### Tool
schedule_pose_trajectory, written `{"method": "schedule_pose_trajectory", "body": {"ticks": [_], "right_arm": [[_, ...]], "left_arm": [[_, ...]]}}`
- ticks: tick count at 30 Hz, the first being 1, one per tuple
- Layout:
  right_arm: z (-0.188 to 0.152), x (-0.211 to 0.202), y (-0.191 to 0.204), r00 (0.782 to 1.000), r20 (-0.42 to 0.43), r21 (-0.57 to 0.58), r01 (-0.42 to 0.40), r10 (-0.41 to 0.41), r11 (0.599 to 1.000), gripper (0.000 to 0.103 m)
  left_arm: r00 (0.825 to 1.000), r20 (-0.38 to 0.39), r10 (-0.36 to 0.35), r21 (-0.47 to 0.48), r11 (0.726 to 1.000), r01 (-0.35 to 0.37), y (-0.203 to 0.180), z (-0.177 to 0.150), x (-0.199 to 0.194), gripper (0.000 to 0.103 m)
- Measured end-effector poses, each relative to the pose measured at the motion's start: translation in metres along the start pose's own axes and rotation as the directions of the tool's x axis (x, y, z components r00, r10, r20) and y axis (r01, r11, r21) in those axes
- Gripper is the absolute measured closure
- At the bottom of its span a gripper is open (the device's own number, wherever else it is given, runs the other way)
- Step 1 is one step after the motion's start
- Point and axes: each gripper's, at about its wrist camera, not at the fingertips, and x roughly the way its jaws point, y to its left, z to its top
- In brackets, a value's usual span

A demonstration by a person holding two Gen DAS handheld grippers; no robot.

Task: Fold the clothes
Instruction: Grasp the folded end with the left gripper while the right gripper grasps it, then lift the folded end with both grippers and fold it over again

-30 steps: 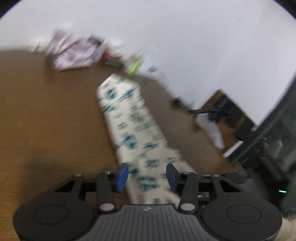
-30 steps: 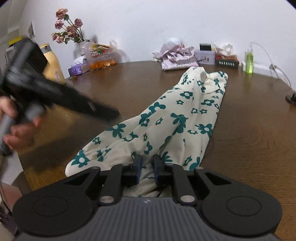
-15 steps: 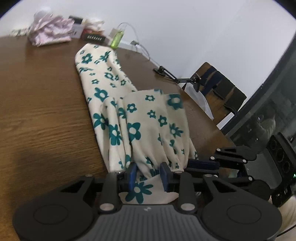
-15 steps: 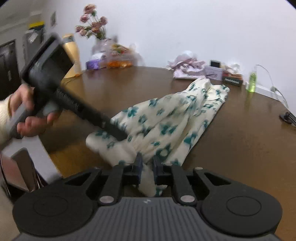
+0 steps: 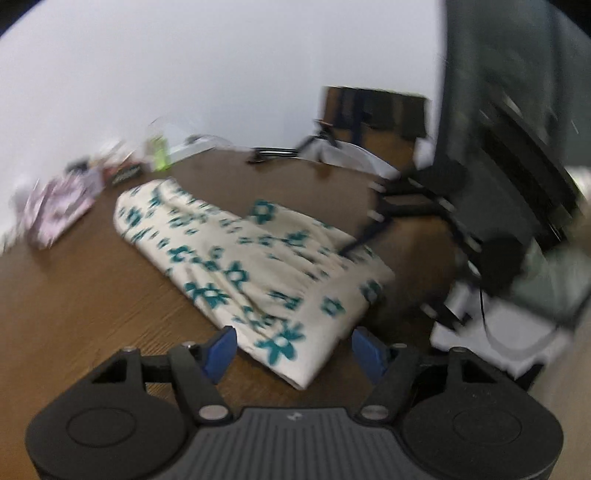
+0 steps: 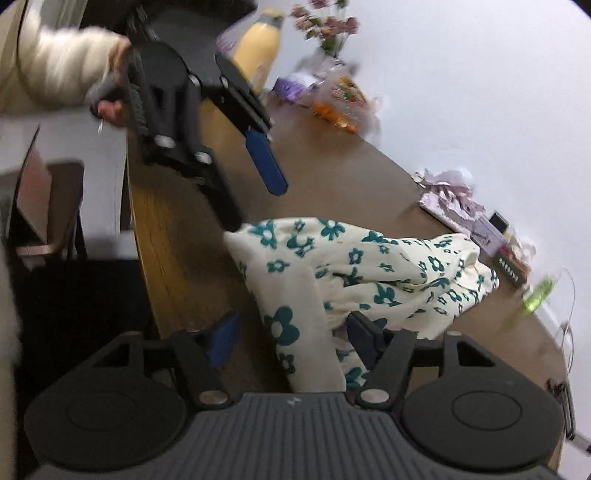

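A cream garment with teal flowers [image 5: 255,269] lies folded over on the brown wooden table [image 5: 85,302]; it also shows in the right wrist view [image 6: 369,273]. My left gripper [image 5: 293,349] is open, its blue pads on either side of the garment's near corner, holding nothing. My right gripper [image 6: 291,339] is open, with the near end of the garment lying between its fingers. In the right wrist view the left gripper [image 6: 258,177] hangs above the garment's far corner. In the left wrist view the right gripper [image 5: 373,232] is a dark blurred shape at the cloth's far edge.
A pink crumpled bag [image 5: 55,210], small boxes and a green bottle [image 5: 159,153] stand along the table's back edge. A yellow bottle [image 6: 258,48], flowers [image 6: 328,26] and snack packets stand at the other end. A chair [image 5: 373,110] and dark equipment [image 5: 517,177] stand beyond the table.
Both grippers were shut on the garment's end half a second ago; both have let go and opened. The lifted end now lies folded over on the table.
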Motion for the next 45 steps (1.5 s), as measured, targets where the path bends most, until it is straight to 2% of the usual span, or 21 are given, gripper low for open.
{"method": "schedule_pose_trajectory", "body": {"ticks": [4, 5, 6, 11, 14, 18, 20, 22, 23, 24, 26, 28, 29, 30, 32, 35, 37, 40, 42, 43, 45], "right_arm": [[0.000, 0.011, -0.005, 1.000, -0.003, -0.047, 0.016, -0.016, 0.999, 0.041], [0.001, 0.012, -0.009, 1.000, -0.010, -0.034, -0.012, 0.011, 0.999, 0.054], [0.002, 0.013, -0.014, 0.999, -0.017, -0.021, -0.040, 0.040, 0.999, 0.060], [0.006, 0.014, -0.050, 0.981, -0.013, 0.142, -0.192, 0.196, 0.971, 0.080], [0.004, 0.007, -0.084, 0.949, 0.050, 0.304, -0.312, 0.312, 0.900, 0.081], [-0.003, 0.004, -0.124, 0.871, 0.128, 0.444, -0.479, 0.475, 0.757, 0.081], [0.001, 0.008, -0.129, 0.824, 0.112, 0.441, -0.542, 0.556, 0.715, 0.081], [0.006, 0.005, -0.128, 0.808, 0.104, 0.436, -0.562, 0.580, 0.703, 0.081], [0.008, 0.004, -0.127, 0.800, 0.101, 0.433, -0.571, 0.592, 0.697, 0.081], [0.011, 0.003, -0.126, 0.792, 0.097, 0.431, -0.580, 0.603, 0.691, 0.081], [0.016, 0.000, -0.125, 0.775, 0.090, 0.426, -0.598, 0.626, 0.679, 0.079], [0.020, -0.003, -0.123, 0.757, 0.083, 0.421, -0.616, 0.648, 0.666, 0.067], [0.023, -0.012, -0.120, 0.787, 0.090, 0.399, -0.590, 0.610, 0.702, 0.053], [0.024, -0.025, -0.117, 0.826, 0.106, 0.370, -0.550, 0.554, 0.749, 0.031], [0.020, -0.051, -0.105, 0.889, 0.145, 0.301, -0.458, 0.435, 0.836, 0.004], [0.003, -0.065, -0.075, 0.945, 0.173, 0.177, -0.308, 0.279, 0.935, 0.001], [-0.008, -0.057, -0.051, 0.964, 0.154, 0.083, -0.230, 0.216, 0.970, 0.002], [-0.017, -0.042, -0.029, 0.973, 0.176, 0.002, -0.149, 0.147, 0.989, 0.019], [-0.020, -0.034, -0.035, 0.964, 0.210, 0.049, -0.176, 0.162, 0.983, 0.038], [-0.019, -0.029, -0.039, 0.949, 0.214, 0.087, -0.256, 0.233, 0.963, 0.041], [-0.019, -0.019, -0.049, 0.899, 0.228, 0.160, -0.412, 0.373, 0.897, 0.084]], "left_arm": [[0.996, 0.008, 0.086, 0.232, 0.969, -0.085, -0.024, -0.011, 0.013, 0.033], [0.994, 0.006, 0.106, 0.263, 0.959, -0.104, -0.026, -0.012, 0.019, 0.033], [0.993, 0.003, 0.118, 0.279, 0.953, -0.114, -0.025, -0.012, 0.025, 0.033], [0.989, 0.044, 0.140, 0.346, 0.927, -0.146, -0.017, -0.012, 0.038, 0.033], [0.985, 0.115, 0.132, 0.430, 0.887, -0.169, -0.018, -0.015, 0.037, 0.034], [0.981, 0.172, 0.090, 0.544, 0.822, -0.170, -0.021, -0.021, 0.034, 0.033], [0.981, 0.180, 0.069, 0.536, 0.830, -0.157, -0.021, -0.019, 0.034, 0.033], [0.987, 0.158, 0.007, 0.509, 0.856, -0.088, -0.019, -0.016, 0.033, 0.039], [0.990, 0.137, -0.040, 0.490, 0.871, -0.033, -0.018, -0.013, 0.032, 0.053], [0.989, 0.117, -0.087, 0.468, 0.883, 0.022, -0.016, -0.010, 0.031, 0.076], [0.984, 0.090, -0.154, 0.389, 0.915, 0.108, -0.009, -0.005, 0.030, 0.082], [0.977, 0.076, -0.198, 0.249, 0.953, 0.174, 0.007, -0.001, 0.029, 0.085], [0.972, 0.073, -0.222, 0.166, 0.964, 0.207, 0.017, 0.000, 0.029, 0.086], [0.967, 0.072, -0.245, 0.082, 0.967, 0.239, 0.027, 0.002, 0.029, 0.087], [0.959, 0.075, -0.275, -0.028, 0.960, 0.277, 0.042, 0.004, 0.028, 0.087], [0.946, 0.086, -0.313, -0.123, 0.939, 0.322, 0.050, 0.010, 0.027, 0.087], [0.937, 0.088, -0.337, -0.147, 0.926, 0.347, 0.049, 0.014, 0.024, 0.088], [0.916, 0.081, -0.392, -0.159, 0.903, 0.400, 0.047, 0.016, 0.021, 0.088], [0.893, 0.078, -0.443, -0.183, 0.875, 0.449, 0.046, 0.014, 0.020, 0.087], [0.886, 0.078, -0.457, -0.215, 0.860, 0.463, 0.045, 0.007, 0.019, 0.087], [0.871, 0.078, -0.484, -0.311, 0.819, 0.483, 0.049, -0.002, 0.021, 0.087]]}}
